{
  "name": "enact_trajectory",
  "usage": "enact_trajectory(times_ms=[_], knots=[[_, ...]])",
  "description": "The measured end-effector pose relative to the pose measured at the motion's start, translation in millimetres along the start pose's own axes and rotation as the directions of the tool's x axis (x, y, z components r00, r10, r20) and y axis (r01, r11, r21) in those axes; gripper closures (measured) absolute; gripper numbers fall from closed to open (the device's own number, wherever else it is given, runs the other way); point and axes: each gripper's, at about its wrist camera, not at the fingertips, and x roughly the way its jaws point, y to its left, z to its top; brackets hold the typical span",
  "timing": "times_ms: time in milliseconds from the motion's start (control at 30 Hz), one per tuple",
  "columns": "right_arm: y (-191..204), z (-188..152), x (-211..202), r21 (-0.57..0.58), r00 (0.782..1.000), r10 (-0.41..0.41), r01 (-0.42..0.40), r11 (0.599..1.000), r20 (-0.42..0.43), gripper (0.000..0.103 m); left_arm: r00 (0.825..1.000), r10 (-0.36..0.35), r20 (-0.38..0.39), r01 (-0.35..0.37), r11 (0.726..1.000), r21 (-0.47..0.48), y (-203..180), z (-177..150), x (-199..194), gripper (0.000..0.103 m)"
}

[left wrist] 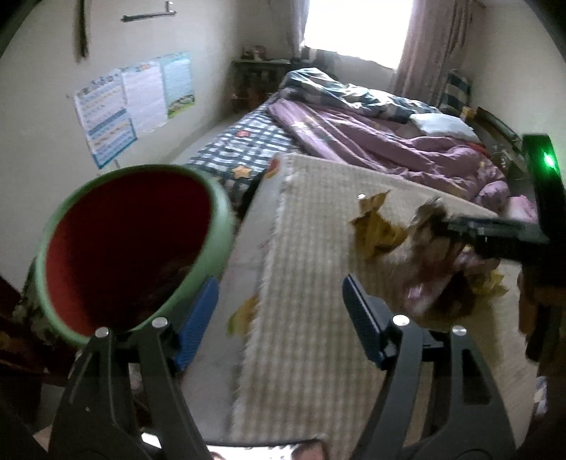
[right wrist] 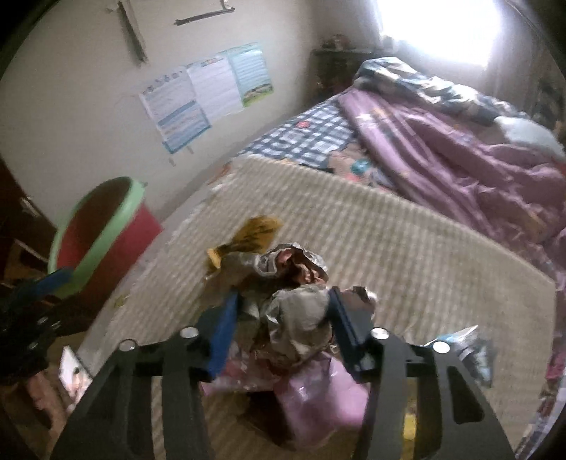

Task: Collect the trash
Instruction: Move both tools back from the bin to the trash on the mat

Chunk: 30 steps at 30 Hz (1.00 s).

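A red bin with a green rim [left wrist: 127,247] hangs at the left of my left gripper [left wrist: 279,318], whose jaws stand wide apart with its left finger against the bin's rim. The bin also shows in the right wrist view [right wrist: 102,233]. My right gripper [right wrist: 283,318] is shut on a crumpled silvery wrapper [right wrist: 293,311] above the beige rug [right wrist: 389,240]. A yellow wrapper [right wrist: 254,230] and a pink bag [right wrist: 318,396] lie by it. In the left wrist view the right gripper [left wrist: 438,223] sits in the trash pile [left wrist: 382,233].
A bed with a purple quilt [left wrist: 382,138] and a plaid sheet [left wrist: 244,145] stands beyond the rug. Posters [left wrist: 123,106] hang on the left wall. A bright window [left wrist: 353,28] is at the back. One yellow scrap [left wrist: 244,315] lies off the rug's edge.
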Motion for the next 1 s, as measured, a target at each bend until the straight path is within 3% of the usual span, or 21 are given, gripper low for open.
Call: enact_trajectory(times_ms=[33, 133, 333, 367, 500, 633, 800, 1000], knots=[[1, -1, -2, 0.005, 1.0, 0.029, -0.029, 1.0, -0.007, 0.082, 1.0, -0.013, -0.004, 0.013, 1.0, -0.001, -2, 4, 4, 0.034], [8, -10, -12, 0.008, 0.995, 0.102, -0.102, 0.995, -0.01, 0.085, 0.999, -0.047, -0.02, 0.047, 0.999, -0.01, -10, 18, 19, 0.034], [8, -25, -19, 0.013, 0.993, 0.116, -0.116, 0.993, -0.022, 0.079, 0.992, -0.112, -0.059, 0.111, 0.994, -0.014, -28, 35, 50, 0.034], [7, -26, -20, 0.02, 0.992, 0.125, -0.124, 0.992, -0.024, 0.077, 0.99, -0.121, -0.074, 0.121, 0.993, -0.012, -32, 36, 56, 0.034], [3, -31, -37, 0.045, 0.991, 0.133, -0.134, 0.99, 0.03, 0.047, 0.981, -0.155, -0.114, 0.156, 0.988, -0.002, -41, 36, 71, 0.034], [-12, -29, -46, 0.095, 0.989, 0.133, -0.138, 0.986, 0.064, 0.044, 0.969, -0.206, -0.134, 0.21, 0.978, 0.011, -47, 30, 76, 0.034], [-7, -16, -40, 0.042, 0.992, 0.116, -0.118, 0.992, 0.048, 0.036, 0.974, -0.194, -0.12, 0.187, 0.98, -0.066, -30, 19, 70, 0.034], [25, 1, -2, -0.102, 0.999, 0.053, -0.053, 0.993, -0.006, 0.036, 0.985, -0.127, -0.116, 0.11, 0.984, -0.141, 2, 9, 61, 0.034]])
